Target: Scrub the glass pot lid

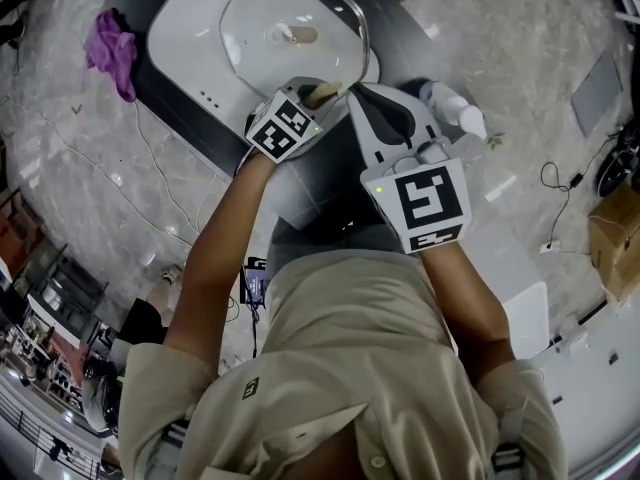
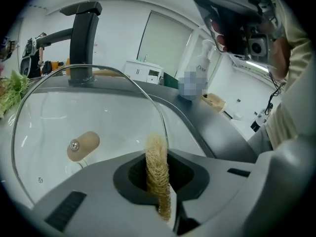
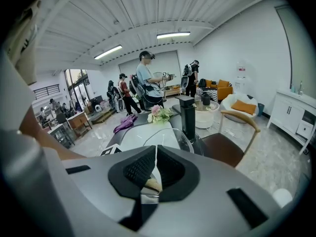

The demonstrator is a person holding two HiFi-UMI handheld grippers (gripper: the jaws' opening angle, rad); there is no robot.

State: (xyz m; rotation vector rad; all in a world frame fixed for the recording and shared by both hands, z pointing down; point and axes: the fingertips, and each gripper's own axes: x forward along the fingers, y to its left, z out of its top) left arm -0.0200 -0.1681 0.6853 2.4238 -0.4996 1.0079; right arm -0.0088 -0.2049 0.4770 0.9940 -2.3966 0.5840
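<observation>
The glass pot lid (image 1: 262, 26) with its wooden knob (image 1: 298, 36) is held over the white sink (image 1: 190, 43). My right gripper (image 1: 368, 96) is shut on the lid's near rim; in the right gripper view the jaws (image 3: 154, 154) pinch the rim of the glass lid (image 3: 170, 138). My left gripper (image 1: 305, 103) is shut on a tan loofah scrubber (image 1: 322, 93), which touches the lid's near edge. Seen from the left gripper view, the scrubber (image 2: 158, 174) stands upright between the jaws of my left gripper (image 2: 159, 164), against the lid (image 2: 34, 127), with the knob (image 2: 83, 146) to its left.
A black faucet (image 2: 81, 41) rises behind the sink. A purple cloth (image 1: 112, 53) lies on the dark counter at the left, and a white soap bottle (image 1: 455, 110) stands at the right. Flowers (image 3: 160, 113) sit beside the basin. Several people stand far off in the room.
</observation>
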